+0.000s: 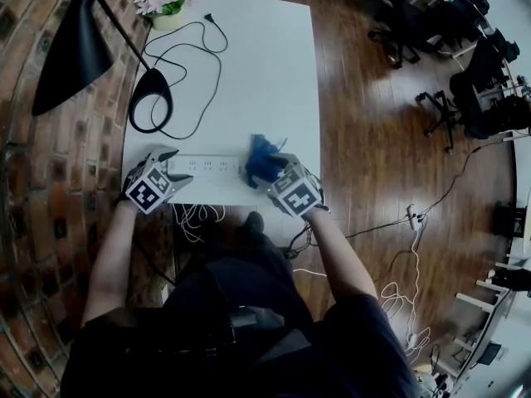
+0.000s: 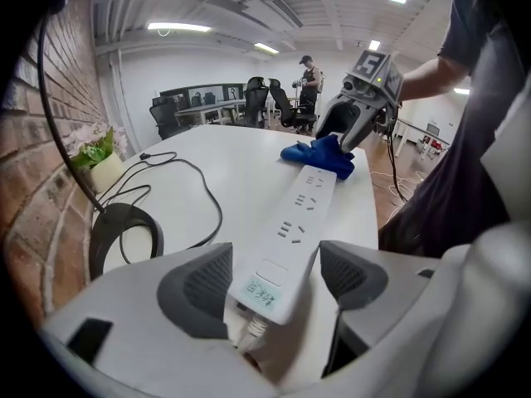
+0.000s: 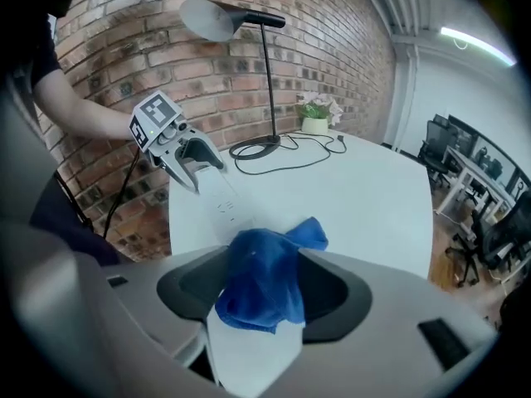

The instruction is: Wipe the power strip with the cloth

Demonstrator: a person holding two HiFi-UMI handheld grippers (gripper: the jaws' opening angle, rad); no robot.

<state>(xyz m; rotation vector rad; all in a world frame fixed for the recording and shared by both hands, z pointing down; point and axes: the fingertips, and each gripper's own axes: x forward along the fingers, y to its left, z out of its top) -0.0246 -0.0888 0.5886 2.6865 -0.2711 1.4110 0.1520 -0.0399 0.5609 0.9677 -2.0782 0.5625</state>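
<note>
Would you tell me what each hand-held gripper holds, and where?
Nothing: left hand-held gripper is open around the power strip at its cord end, right hand-held gripper open around the cloth.

White table (image 1: 265, 73) in front of me: black desk lamp (image 1: 70, 52) at left edge, flower pot (image 1: 168, 2) far-left corner, black cord (image 1: 195, 44) looping btwn them. Office chairs (image 1: 481, 89) off to my right.

Blue cloth (image 1: 264, 160), white power strip (image 1: 207, 167), white table (image 1: 265, 56), black lamp (image 1: 70, 48), red-brown brick wall (image 1: 33, 181)

Brick wall (image 1: 50, 181), wooden floor (image 1: 373, 139), white table (image 1: 265, 56), black office chairs (image 1: 481, 98) (far side), ceiling strip lights (image 2: 178, 26)
</note>
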